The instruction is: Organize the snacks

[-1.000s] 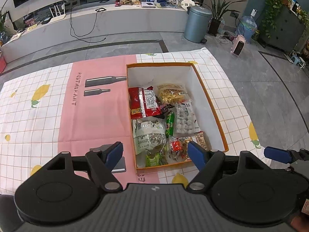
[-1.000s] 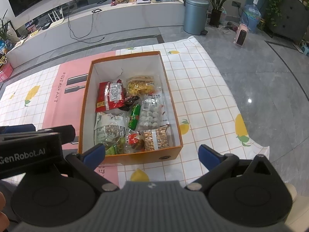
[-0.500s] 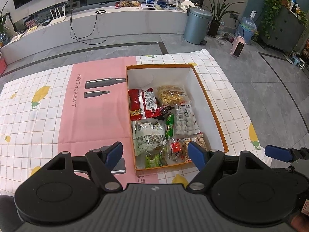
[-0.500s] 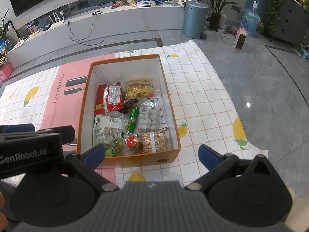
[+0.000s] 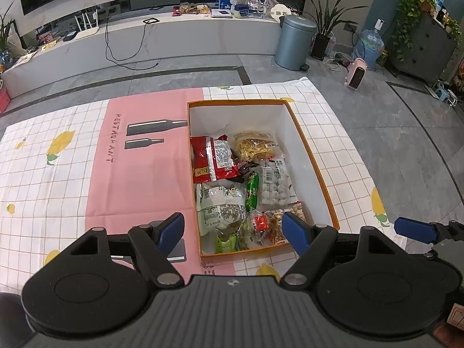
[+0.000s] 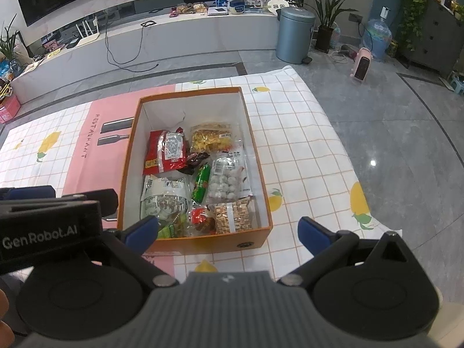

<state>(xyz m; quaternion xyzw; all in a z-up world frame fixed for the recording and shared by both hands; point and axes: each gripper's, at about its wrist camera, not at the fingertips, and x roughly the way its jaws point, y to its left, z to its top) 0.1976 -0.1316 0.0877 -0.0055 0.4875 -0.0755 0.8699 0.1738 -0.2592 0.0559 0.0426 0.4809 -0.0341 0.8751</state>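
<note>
An orange box (image 5: 316, 171) with a white inside stands on the checked tablecloth (image 5: 87, 174). In it lie several snack packs: a red bag (image 5: 213, 159), a yellow bag (image 5: 255, 145), a green stick (image 5: 252, 190), a bag of white balls (image 5: 275, 185) and a white-green bag (image 5: 220, 206). My left gripper (image 5: 232, 229) hovers open over the box's near end with nothing between its fingers. My right gripper (image 6: 227, 232) is open too, above the box's (image 6: 220, 243) near wall, where a peanut bag (image 6: 233, 213) lies. The left gripper's body (image 6: 49, 220) shows at the left of the right wrist view.
The cloth covers a table whose far and right edges drop to a grey tiled floor. A grey bin (image 5: 294, 42), a potted plant (image 5: 324, 29), a pink heater (image 5: 356, 73) and a long white bench (image 5: 145, 43) stand beyond.
</note>
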